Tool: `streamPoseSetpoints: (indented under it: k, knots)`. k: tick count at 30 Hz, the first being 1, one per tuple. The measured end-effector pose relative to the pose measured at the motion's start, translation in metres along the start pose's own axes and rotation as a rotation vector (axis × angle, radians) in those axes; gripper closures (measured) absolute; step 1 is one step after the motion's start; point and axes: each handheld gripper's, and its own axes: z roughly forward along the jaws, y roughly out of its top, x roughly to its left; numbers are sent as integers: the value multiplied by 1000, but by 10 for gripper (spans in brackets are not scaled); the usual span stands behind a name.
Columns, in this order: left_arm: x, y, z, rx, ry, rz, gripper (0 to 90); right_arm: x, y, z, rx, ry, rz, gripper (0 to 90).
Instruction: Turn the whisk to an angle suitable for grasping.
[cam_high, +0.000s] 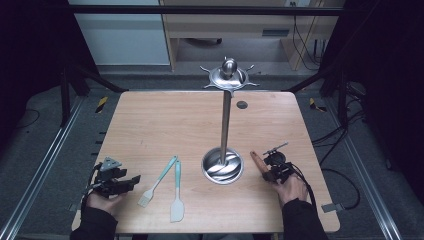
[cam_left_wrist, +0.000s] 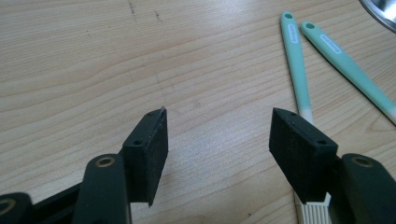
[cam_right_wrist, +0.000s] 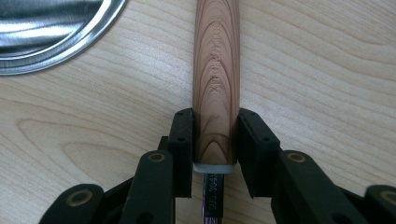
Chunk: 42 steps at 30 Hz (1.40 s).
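**Right gripper clamped on wooden-handled utensil beside stand base; left gripper open near two mint utensils**

High view. The wooden counter (cam_high: 165, 125) carries a tall steel utensil stand (cam_high: 225, 120) at centre: round dished base toward the near side, slim upright pole, hooked crown at the top. The right gripper (cam_high: 272, 161) sits just right of the base, held by the person's right hand (cam_high: 291, 187). A wooden handle (cam_high: 257, 160) pokes out of it toward the base, near the rim; contact with the rim cannot be told. A thin dark metal part sticks out of the gripper on the far-right side. The left gripper (cam_high: 131, 181) rests at the near left corner in the left hand (cam_high: 102, 200). Just right of it lie a mint-handled brush (cam_high: 157, 182) and a mint-handled spatula (cam_high: 177, 192), handles converging toward the stand, heads toward the person.

Left gripper view. Jaws stand wide apart over bare wood, nothing between them. The brush (cam_left_wrist: 299, 70) runs up from beside the right-hand jaw, its pale bristle end partly hidden behind that jaw. The spatula handle (cam_left_wrist: 345, 65) lies just beyond it. A sliver of the stand base (cam_left_wrist: 384, 11) shows at the top corner.

Right gripper view. Both jaws press the wooden handle (cam_right_wrist: 217, 84) at its ferrule end, one on each side. The handle lies flat along the counter. The stand base (cam_right_wrist: 51, 32) lies to its upper left, apart from the handle.
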Motion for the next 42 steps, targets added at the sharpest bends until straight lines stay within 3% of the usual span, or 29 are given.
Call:
streamPoseSetpoints:
  k: [5,10,16,22,34,42]
  knots:
    - [0,0,0,1,-1,-4,370,0,-3,-5,-37,12,1,608]
    - [0,0,-1,-1,-1,-6,370,1,-11,-15,-63,17,3,596]
    - [0,0,0,2,-1,-4,370,-3,-22,-14,-16,19,21,627]
    - [0,0,0,6,-2,-4,370,-2,-17,-7,21,14,18,688]
    - [0,0,0,7,-4,-5,370,-3,-14,-8,51,36,48,709]
    - [1,0,0,9,-5,-4,370,-4,-13,-17,10,45,50,710]
